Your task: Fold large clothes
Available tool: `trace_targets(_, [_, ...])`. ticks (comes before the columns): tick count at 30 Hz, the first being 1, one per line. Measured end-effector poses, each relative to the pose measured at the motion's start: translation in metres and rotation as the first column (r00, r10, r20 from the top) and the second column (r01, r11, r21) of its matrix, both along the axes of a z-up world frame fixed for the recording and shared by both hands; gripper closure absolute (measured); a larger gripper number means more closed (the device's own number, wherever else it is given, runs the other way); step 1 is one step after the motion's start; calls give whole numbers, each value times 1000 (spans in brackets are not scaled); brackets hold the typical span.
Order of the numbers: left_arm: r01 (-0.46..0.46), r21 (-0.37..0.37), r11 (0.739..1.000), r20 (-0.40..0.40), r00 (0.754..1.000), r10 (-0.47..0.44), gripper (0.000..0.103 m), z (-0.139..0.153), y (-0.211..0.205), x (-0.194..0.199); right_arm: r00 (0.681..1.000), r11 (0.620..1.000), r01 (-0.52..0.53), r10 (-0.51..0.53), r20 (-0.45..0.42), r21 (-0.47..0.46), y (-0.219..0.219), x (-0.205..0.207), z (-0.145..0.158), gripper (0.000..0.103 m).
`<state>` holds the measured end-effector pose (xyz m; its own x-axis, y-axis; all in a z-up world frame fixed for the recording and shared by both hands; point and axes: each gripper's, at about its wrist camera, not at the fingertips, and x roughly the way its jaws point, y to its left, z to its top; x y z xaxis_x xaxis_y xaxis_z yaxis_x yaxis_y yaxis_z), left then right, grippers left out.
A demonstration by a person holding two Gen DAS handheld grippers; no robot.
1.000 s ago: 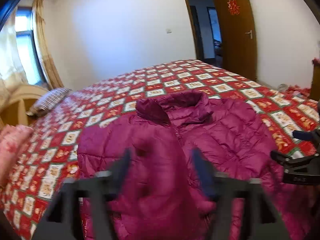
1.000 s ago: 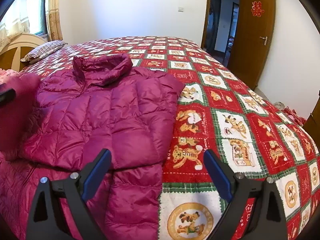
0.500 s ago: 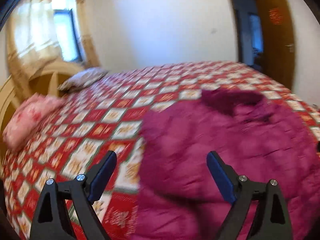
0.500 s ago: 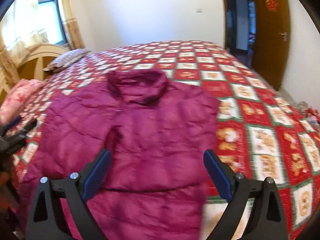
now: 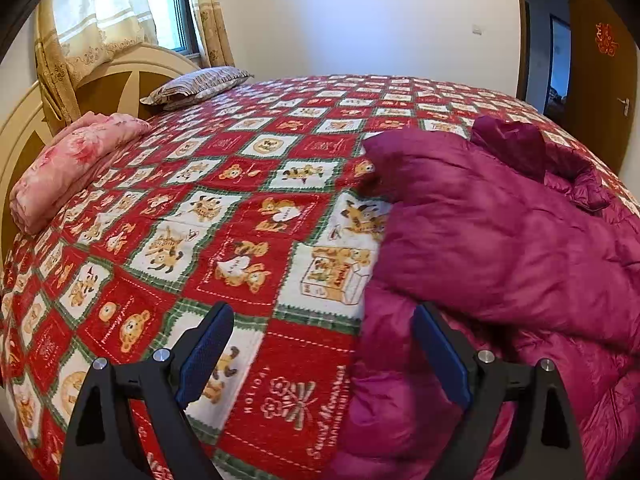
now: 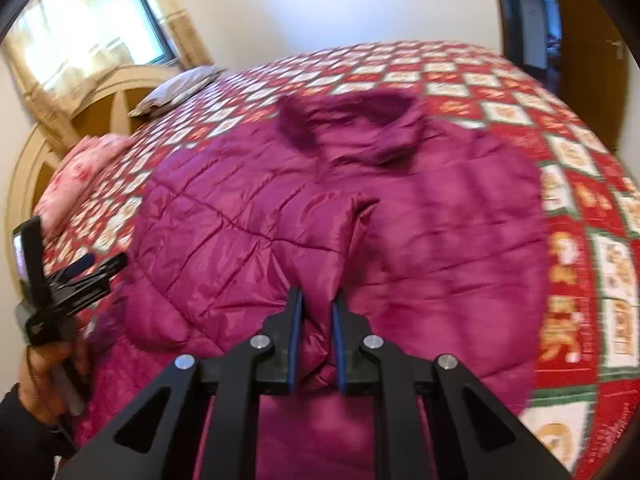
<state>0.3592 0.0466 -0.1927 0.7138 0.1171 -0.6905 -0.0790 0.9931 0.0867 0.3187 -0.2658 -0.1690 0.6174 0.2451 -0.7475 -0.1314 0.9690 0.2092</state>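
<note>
1. Magenta quilted puffer jacket (image 6: pixel 360 208) lies spread on the bed, collar (image 6: pixel 352 124) toward 12 o'clock in the right wrist view, both sleeves folded in over its front
2. Right gripper (image 6: pixel 316 340) has its jaws closing, and a bunched fold of the jacket's fabric sits pinched between the blue pads (image 6: pixel 294 344) at 6 o'clock
3. Left gripper (image 5: pixel 320 356) holds its jaws wide apart with nothing between them; in the left wrist view its right pad overlaps the jacket's near edge and its left pad hangs over bare bedspread
4. Seen from the right wrist, the left gripper shows at 9 o'clock, carried by a hand (image 6: pixel 44 364) in a dark sleeve, just beside the jacket's edge
5. Bedspread (image 5: pixel 240 208) is a red, white and green check with bear cartoons; the jacket covers its 3 o'clock part in the left wrist view
6. A folded pink floral quilt (image 5: pixel 72 164) lies at 9 o'clock and a striped pillow (image 5: pixel 196 86) at 11 o'clock, both by the cream headboard (image 5: pixel 132 68); no containers are in view
</note>
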Motion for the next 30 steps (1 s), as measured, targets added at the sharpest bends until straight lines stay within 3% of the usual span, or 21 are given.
trace_targets(2, [0,-20,1000,-11,1000,0,11,6,2,2,999,999,-23,23,-23,-27,0,3,-5,82])
trace_targets(4, [4,-49,999,-7,1000,-4,11,21,0,4,1000,997,-9,7,-30,-74,1,6,-7,62])
trace_targets(5, [16,-65,998,10,1000,-15,11,33,-3,4,1000,996,19,-21,-16,-91,-1,5,-4,47])
trace_targets(6, [33,-75,997,32,999,-31,11,44,-8,5,999,996,46,-45,5,-81,-6,4,1,45])
trace_targets(8, [68,-84,994,64,996,-63,11,62,-21,7,992,990,120,-116,55,-75,-16,1,15,48])
trace_targets(11, [131,-137,982,83,989,-120,11,74,-42,20,988,990,118,-109,109,-79,-10,3,32,77])
trace_targets(15, [158,-128,979,53,987,-152,11,49,-70,47,994,996,38,-30,102,-78,13,17,32,78])
trace_targets(18, [135,-97,986,-41,989,-140,11,9,-85,63,998,993,36,-29,62,-112,19,29,8,78])
trace_targets(21, [138,-67,988,-58,988,-142,11,-14,-93,63,999,989,35,-31,34,-143,20,35,-17,78])
trace_targets(30, [148,-33,988,-64,987,-150,10,-20,-101,64,999,982,37,-29,46,-186,21,32,-34,78])
